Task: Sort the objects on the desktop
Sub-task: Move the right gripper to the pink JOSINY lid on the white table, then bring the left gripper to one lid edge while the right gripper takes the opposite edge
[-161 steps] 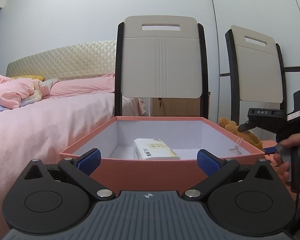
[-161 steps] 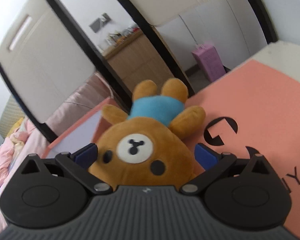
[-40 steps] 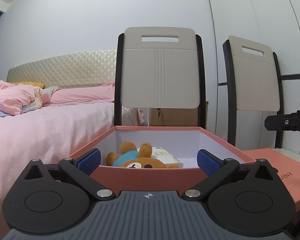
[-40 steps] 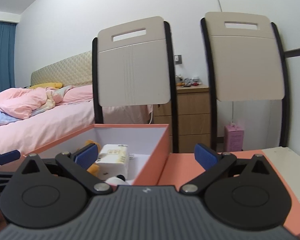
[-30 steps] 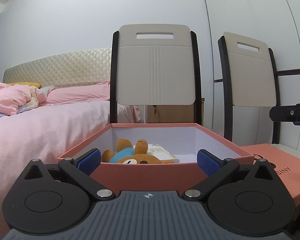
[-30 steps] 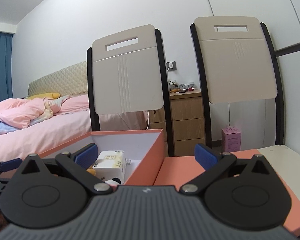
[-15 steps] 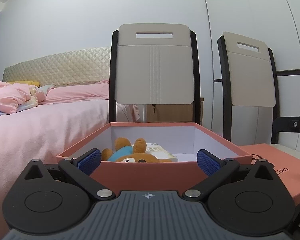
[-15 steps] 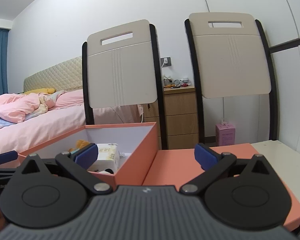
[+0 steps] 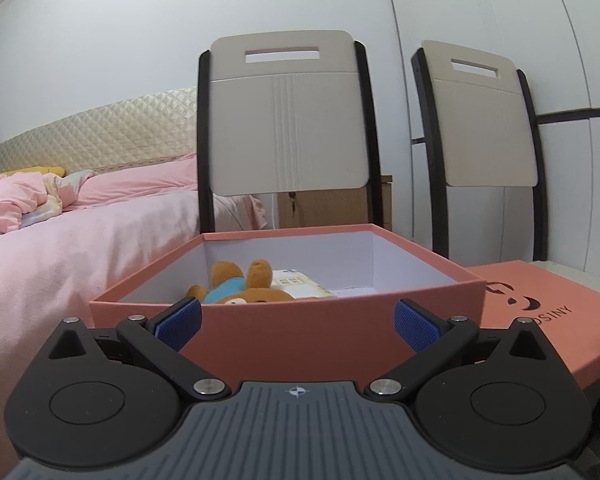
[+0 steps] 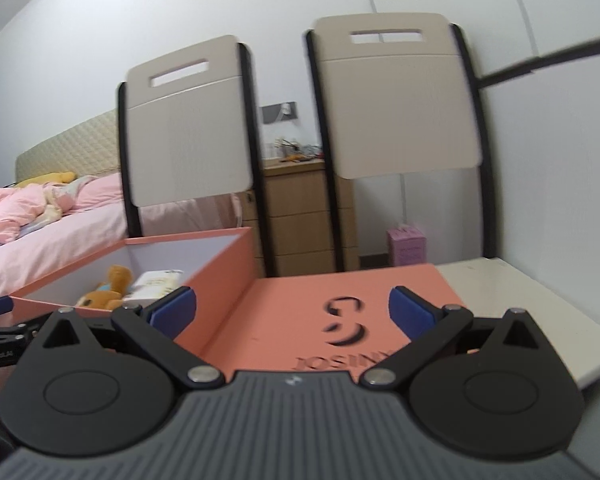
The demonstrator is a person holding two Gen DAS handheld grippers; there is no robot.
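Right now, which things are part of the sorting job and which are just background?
Job: salmon box, teddy bear and white packet inside it, lid beside it, on the white table.
Background: two chairs, bed, wooden drawers, pink carton.

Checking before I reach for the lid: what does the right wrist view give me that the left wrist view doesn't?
Only the right wrist view shows the wooden drawer unit with its cluttered top, the small pink box on the floor, the white tabletop beside the lid, and the whole lid logo. Only the left wrist view shows the bear's blue shirt and the near wall of the box. Both show the open pink box holding the plush bear and white packet, the lid to its right, two chairs, the bed, and open, empty grippers: left, right.
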